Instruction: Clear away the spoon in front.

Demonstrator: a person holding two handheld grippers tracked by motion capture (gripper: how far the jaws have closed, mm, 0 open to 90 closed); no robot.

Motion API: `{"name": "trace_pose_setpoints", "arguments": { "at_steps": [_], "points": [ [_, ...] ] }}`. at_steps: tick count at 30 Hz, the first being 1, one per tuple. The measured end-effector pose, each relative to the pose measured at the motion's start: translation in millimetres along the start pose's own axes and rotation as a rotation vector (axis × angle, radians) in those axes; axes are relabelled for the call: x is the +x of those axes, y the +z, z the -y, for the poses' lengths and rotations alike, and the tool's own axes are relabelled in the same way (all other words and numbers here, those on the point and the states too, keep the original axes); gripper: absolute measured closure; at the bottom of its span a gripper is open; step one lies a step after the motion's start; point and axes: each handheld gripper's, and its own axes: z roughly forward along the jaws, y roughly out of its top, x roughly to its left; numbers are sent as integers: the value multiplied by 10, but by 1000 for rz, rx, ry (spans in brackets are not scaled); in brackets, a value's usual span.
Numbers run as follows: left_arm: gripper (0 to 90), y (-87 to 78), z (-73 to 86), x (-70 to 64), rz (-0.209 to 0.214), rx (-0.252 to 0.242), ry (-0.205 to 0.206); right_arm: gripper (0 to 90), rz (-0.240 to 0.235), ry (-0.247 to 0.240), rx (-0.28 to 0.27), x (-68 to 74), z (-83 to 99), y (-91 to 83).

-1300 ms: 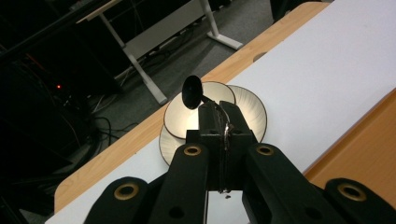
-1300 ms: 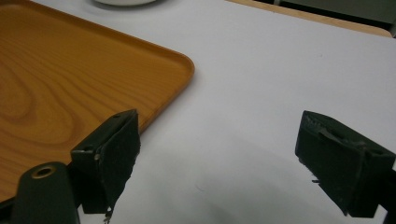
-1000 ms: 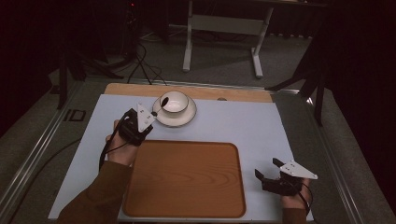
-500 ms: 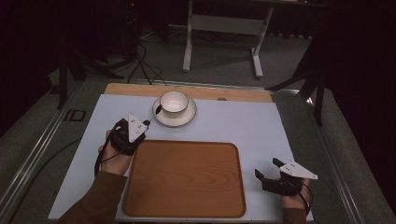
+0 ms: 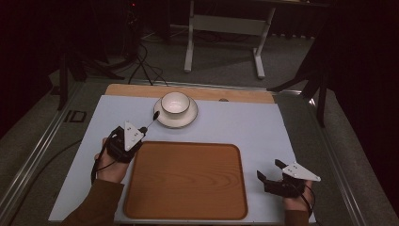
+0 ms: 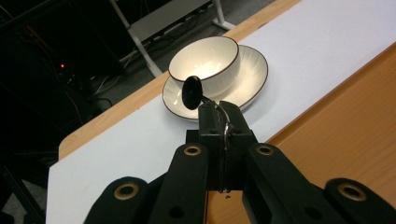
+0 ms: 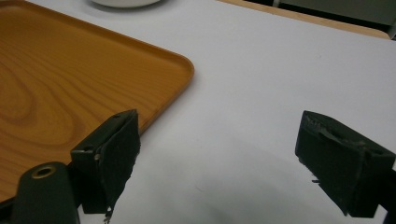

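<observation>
Left gripper (image 6: 219,114) clamps spoon (image 6: 192,92), handle hidden; right gripper (image 7: 219,154) gapes empty.

Room is dim, far end nearly black; light falls mostly on the tabletop (image 5: 244,127), which has a pale bluish-white sheet over a wood top w/ a bare strip at the far edge. Grey carpet floor (image 5: 226,70) beyond. A white metal stand (image 5: 225,26) w/ two legs sits behind, dark cables (image 5: 141,61) trail on the floor at left, near a small red light (image 5: 133,4). Metal rails (image 5: 37,141) run along both sides of the tabletop.
</observation>
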Motion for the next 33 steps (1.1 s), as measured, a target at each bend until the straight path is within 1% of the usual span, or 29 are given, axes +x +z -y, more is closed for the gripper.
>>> {"name": "trace_pose_setpoints", "arguments": {
  "at_steps": [8,14,18,27,33],
  "points": [
    [893,-30,99,-28,2,8,-6,138,0,-1,-1,2,0,-1],
    [892,-54,142,-49,1,11,-6,138,-1,-1,-1,2,0,-1],
    [892,-63,187,-71,2,17,6,138,-1,-1,-1,3,-1,-3],
    [892,-86,259,-62,-3,27,3,138,-1,1,-1,3,0,-4],
    [892,-98,289,-87,0,37,19,138,-1,-2,0,6,-1,-4]
  ]
}}
